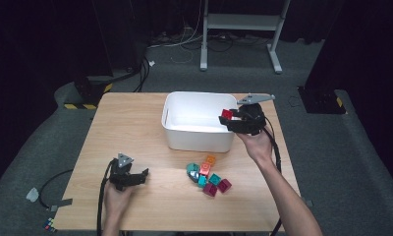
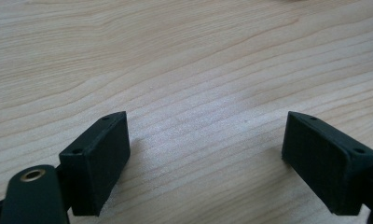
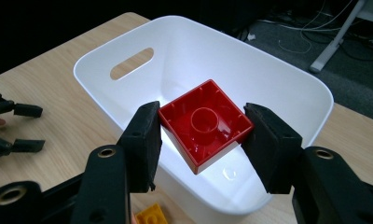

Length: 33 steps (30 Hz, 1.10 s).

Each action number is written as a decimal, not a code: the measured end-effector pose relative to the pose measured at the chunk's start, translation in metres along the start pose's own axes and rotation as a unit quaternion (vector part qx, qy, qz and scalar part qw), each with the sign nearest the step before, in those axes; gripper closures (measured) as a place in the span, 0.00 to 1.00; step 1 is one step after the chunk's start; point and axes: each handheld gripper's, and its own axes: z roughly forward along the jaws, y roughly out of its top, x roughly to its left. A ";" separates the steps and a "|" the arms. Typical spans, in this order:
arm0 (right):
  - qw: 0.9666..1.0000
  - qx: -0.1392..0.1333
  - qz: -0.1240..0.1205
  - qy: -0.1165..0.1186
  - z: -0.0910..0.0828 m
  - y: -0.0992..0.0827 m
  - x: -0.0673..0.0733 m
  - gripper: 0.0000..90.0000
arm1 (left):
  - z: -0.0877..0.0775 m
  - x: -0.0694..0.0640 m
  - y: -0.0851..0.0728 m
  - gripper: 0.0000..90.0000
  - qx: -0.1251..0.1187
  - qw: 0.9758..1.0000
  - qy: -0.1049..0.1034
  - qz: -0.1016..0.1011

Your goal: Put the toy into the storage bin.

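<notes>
My right gripper (image 3: 201, 135) is shut on a red square brick (image 3: 204, 123), its hollow underside facing the camera, held over the near right part of the white bin (image 3: 128, 100). From above, the red brick (image 1: 227, 114) hangs at the bin's (image 1: 184, 140) right rim with the right gripper (image 1: 234, 120) behind it. At the table's front left my left gripper (image 1: 138, 176) rests low over bare wood; its jaws stand wide apart in the left gripper view, so that gripper (image 2: 205, 163) is open and holds nothing.
A cluster of several bricks (image 1: 208, 176) in teal, orange, red and magenta lies on the table in front of the bin. An orange brick (image 3: 149, 215) shows below the right jaws. The bin's inside looks bare. Dark floor, cables and a stand lie beyond the table (image 1: 135, 123).
</notes>
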 end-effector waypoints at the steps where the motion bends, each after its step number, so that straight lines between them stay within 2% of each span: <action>1: 1.000 0.004 0.003 0.001 0.003 0.002 -0.001 0.53 | 0.000 0.000 0.000 0.17 0.000 1.000 0.000 0.000; 8: 1.000 0.009 0.009 -0.001 0.023 0.015 -0.007 0.53 | 0.000 0.000 0.000 0.17 0.000 1.000 0.000 -0.001; 13: 1.000 0.017 0.003 -0.007 0.040 0.023 -0.009 0.53 | 0.000 0.000 0.000 0.17 -0.001 1.000 0.000 -0.002; 18: 0.999 0.026 0.018 -0.010 0.055 0.029 -0.014 0.53 | 0.000 0.000 0.000 0.17 -0.001 1.000 0.000 -0.003; 28: 0.998 0.043 0.024 -0.024 0.080 0.028 -0.019 0.53 | 0.000 0.000 0.000 0.17 -0.001 1.000 0.001 -0.002; 33: 0.998 0.048 0.031 -0.026 0.087 0.027 -0.023 0.51 | 0.000 0.000 0.000 0.17 -0.001 1.000 0.001 -0.002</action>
